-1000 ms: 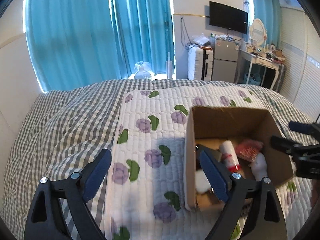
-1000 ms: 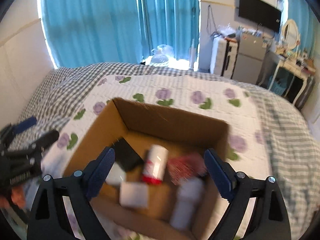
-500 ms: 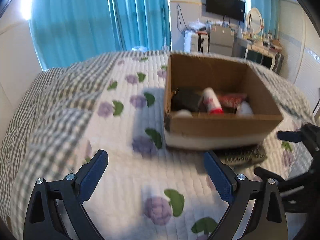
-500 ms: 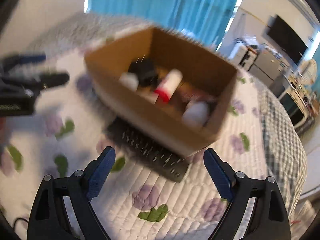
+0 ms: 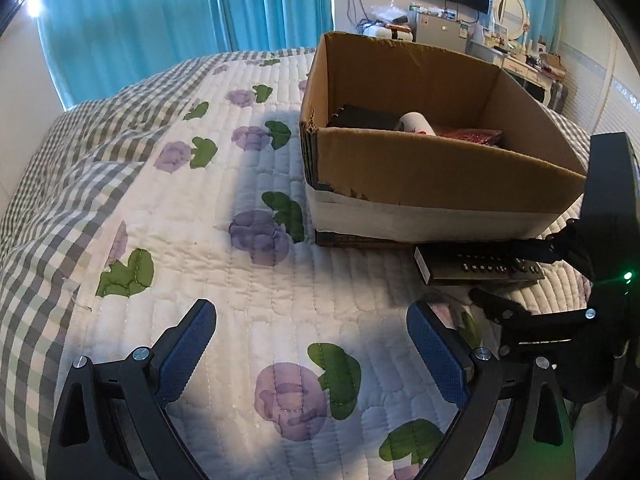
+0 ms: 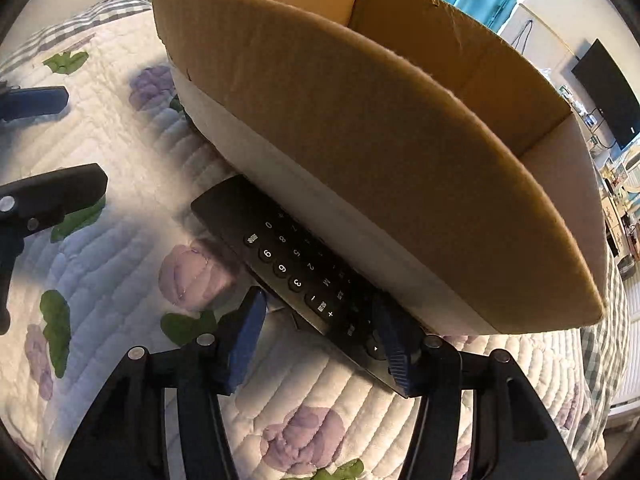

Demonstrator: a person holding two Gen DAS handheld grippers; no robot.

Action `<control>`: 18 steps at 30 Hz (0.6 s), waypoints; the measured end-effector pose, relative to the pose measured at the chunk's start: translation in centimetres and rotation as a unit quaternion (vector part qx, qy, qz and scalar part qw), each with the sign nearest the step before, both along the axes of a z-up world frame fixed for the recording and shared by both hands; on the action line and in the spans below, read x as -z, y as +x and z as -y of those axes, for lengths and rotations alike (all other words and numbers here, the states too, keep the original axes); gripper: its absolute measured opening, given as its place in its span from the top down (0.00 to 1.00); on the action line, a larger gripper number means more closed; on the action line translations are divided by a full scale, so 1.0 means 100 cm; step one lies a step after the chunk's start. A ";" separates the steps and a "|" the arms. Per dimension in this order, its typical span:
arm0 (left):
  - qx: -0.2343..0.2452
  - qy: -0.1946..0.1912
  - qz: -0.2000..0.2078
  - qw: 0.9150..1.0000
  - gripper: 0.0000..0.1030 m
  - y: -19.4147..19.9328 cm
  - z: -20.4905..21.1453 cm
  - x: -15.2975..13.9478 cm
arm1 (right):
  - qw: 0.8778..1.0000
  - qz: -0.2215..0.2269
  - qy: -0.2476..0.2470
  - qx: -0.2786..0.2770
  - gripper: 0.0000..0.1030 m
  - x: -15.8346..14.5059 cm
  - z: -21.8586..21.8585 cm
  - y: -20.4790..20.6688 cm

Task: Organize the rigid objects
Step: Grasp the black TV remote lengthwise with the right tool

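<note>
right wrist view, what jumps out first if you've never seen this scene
The big open cardboard box fills the upper frame, sitting on a white quilt printed with purple flowers. A black remote control lies on the quilt tight against the box's near wall. The right gripper straddles the remote's near end; its jaws have just been closing, and whether the blue pads press it yet is unclear.

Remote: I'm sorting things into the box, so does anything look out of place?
Yes. The remote lies on the quilt against the box, not inside it. The right gripper straddles it, jaws closing.
</note>
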State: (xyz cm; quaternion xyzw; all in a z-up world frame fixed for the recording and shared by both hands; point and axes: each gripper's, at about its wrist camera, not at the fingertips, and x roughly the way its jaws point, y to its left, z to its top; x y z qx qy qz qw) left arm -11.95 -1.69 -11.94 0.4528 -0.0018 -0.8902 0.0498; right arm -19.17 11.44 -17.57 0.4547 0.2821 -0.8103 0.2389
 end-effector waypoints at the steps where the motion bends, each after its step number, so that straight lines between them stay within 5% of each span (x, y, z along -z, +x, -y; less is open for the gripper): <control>1: 0.001 0.000 -0.001 1.000 0.05 0.001 0.000 0.000 | 1.000 0.003 -0.004 0.004 0.55 -0.002 -0.002 0.000; 9: 0.001 -0.007 -0.003 1.000 0.05 0.005 -0.002 -0.005 | 0.995 0.068 -0.073 0.024 0.81 -0.028 -0.033 0.029; 18: 0.002 -0.004 0.004 1.000 0.05 0.006 -0.002 -0.003 | 0.983 0.120 -0.124 0.065 0.79 -0.020 -0.048 0.045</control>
